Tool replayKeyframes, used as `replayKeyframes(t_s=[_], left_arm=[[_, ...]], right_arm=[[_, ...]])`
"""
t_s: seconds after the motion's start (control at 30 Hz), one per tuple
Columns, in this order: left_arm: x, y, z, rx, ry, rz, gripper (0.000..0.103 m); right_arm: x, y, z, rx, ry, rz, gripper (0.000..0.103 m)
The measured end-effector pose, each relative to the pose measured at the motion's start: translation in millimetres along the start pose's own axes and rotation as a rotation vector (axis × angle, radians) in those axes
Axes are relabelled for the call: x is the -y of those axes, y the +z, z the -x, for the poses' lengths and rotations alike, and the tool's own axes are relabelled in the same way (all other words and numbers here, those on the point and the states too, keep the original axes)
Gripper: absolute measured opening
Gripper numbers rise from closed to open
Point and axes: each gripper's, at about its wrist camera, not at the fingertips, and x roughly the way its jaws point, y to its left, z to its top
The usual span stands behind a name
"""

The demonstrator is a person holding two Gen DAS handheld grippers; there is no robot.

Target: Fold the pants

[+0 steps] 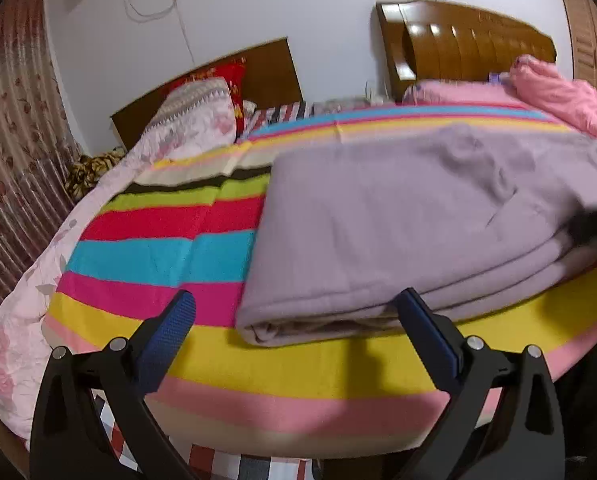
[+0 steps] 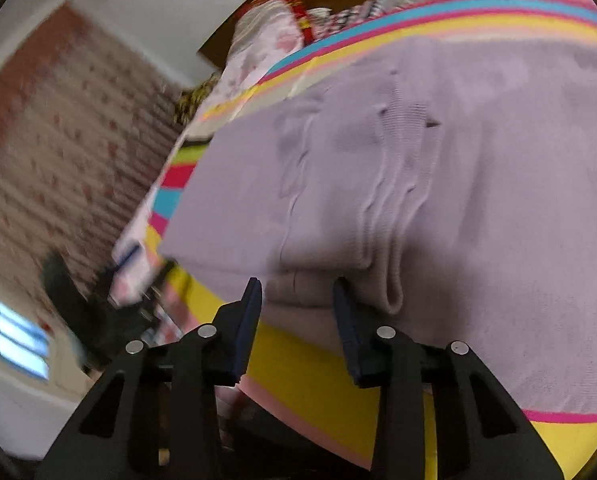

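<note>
Lilac-grey pants (image 1: 418,220) lie folded in several layers on a bright striped bedspread (image 1: 158,256). In the left wrist view their near left corner rests between the fingers of my left gripper (image 1: 296,300), which stands wide open with nothing pressed. In the right wrist view the pants (image 2: 438,200) fill the frame, with creases running up from their near edge. That edge lies between the fingers of my right gripper (image 2: 297,286), whose jaws stand partly apart with a gap showing beside the cloth.
A pink floral quilt (image 1: 26,320) hangs along the bed's left side and a pink blanket (image 1: 558,92) is heaped at the far right. Pillows (image 1: 202,116) and wooden headboards (image 1: 470,44) stand at the back. A patterned curtain (image 1: 14,140) covers the left wall.
</note>
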Motion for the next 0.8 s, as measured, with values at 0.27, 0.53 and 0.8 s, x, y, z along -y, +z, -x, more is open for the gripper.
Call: replayKeyframes(t_s=[0.27,0.53,0.8], left_arm=[[-4.0,-1.2,4.9,0.015,0.004,0.027,0.101],[-23.5,17.0,21.4,0.074,0.033,0.065,0.101],[-18.4,10.3,-11.8,-0.080,0.052,0.040,0.101]], right_arm=[[-12.8,9.5,-4.2,0.083,-0.010,0.025,0.008],[-13.3,3.4,14.5,0.087,0.020,-0.001,0.008],[-1.2,-0.1,2.6,0.011,-0.090,0.055,0.036]])
